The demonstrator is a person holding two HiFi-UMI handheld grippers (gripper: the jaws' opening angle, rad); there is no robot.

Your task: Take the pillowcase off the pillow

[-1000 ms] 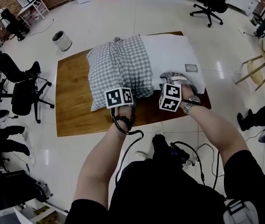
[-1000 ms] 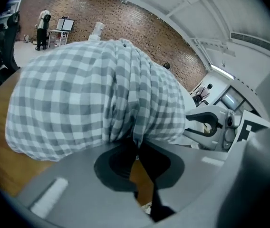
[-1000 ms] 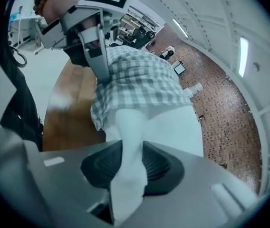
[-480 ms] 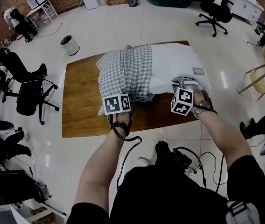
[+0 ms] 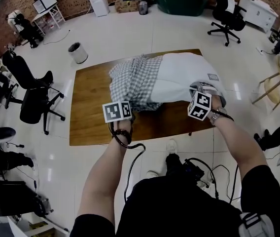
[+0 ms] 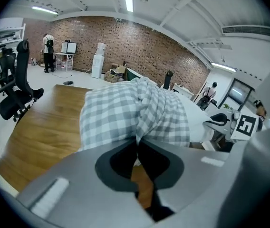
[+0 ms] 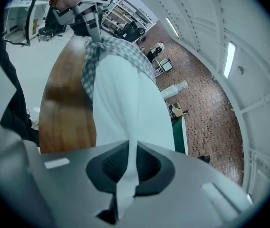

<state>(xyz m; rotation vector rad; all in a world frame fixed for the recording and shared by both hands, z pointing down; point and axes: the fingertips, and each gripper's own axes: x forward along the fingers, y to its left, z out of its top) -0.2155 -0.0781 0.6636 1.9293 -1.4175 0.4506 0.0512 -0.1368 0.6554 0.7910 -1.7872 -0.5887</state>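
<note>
Though half off, grey-checked pillowcase [image 5: 135, 80]

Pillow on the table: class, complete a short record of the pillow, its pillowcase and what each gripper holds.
pillow: white, on the wooden table, one end bare
pillowcase: grey check, bunched over the other end
left gripper: shut on the pillowcase
right gripper: shut on the pillow's bare end
stage: pillowcase partly off
</note>
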